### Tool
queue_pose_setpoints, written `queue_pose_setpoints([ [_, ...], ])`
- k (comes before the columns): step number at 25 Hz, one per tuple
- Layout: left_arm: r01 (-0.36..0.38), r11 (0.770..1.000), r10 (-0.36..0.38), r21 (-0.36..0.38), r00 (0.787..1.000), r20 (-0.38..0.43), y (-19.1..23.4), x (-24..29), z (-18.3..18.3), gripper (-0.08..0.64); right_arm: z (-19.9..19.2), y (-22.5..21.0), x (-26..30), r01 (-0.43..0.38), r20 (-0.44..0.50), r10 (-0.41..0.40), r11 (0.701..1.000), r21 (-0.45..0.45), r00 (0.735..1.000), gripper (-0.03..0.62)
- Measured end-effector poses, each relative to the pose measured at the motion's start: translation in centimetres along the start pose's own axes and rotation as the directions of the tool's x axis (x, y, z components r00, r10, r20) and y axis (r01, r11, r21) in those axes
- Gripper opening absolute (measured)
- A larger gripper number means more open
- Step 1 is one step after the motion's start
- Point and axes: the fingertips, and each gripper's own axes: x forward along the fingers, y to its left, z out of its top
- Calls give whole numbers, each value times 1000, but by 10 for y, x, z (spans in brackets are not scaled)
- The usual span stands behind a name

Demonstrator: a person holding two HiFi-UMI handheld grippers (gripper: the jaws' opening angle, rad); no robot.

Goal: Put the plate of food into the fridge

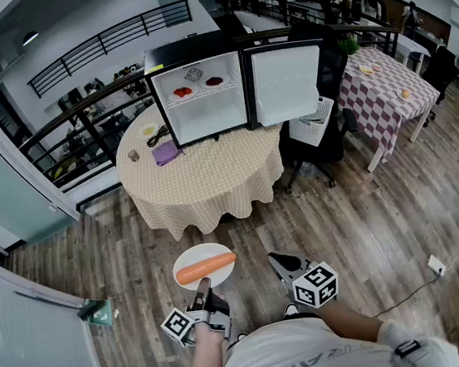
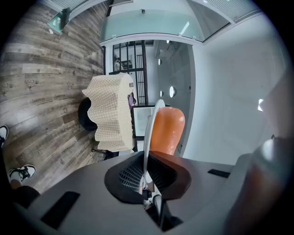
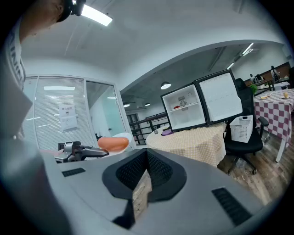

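The white plate (image 1: 190, 260) sits low in the middle of the head view, out over the wooden floor. A single carrot (image 1: 206, 266) lies across it. The left claw (image 1: 203, 286) is pinching the plate's near rim. In the left gripper view the rim (image 2: 149, 137) runs edge-on between the pads, with the carrot (image 2: 166, 131) just beyond it.

The right claw (image 1: 283, 264) is a little to the right in the head view. In its own view it is pressed together (image 3: 146, 167) with nothing between its pads.

The fridge (image 1: 205, 108) stands on the round table (image 1: 204, 173) in the upper middle of the head view, well apart from the plate. Its door is swung open to the right, and small dishes are already on its shelf.

The plate looks stiff and light, so the edge pinch should carry it. Held at one side only, though, it will tend to droop at the far rim. The carrot is round, smooth and loose, so any tilt would likely set it rolling off. Keeping the plate level matters more than squeezing harder. The rim is the only real place to hold it, and the free right claw could steady the opposite edge if needed.
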Motion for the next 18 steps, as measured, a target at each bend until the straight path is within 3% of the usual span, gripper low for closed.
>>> queue_pose_setpoints([
  [9, -23, 1000, 23, 10, 1000, 1, 4, -2, 1, 23, -5, 6, 1, -21, -20, 21, 1000, -12, 1000, 23],
  [15, -24, 1000, 24, 0, 1000, -4, 5, 4, -4, 23, 4, 6, -1, -69, 38, 68, 997, 28, 997, 23],
  [18, -27, 1000, 27, -2, 1000, 7, 6, 10, -5, 23, 6, -1, 4, -71, 25, 70, 997, 25, 997, 23],
])
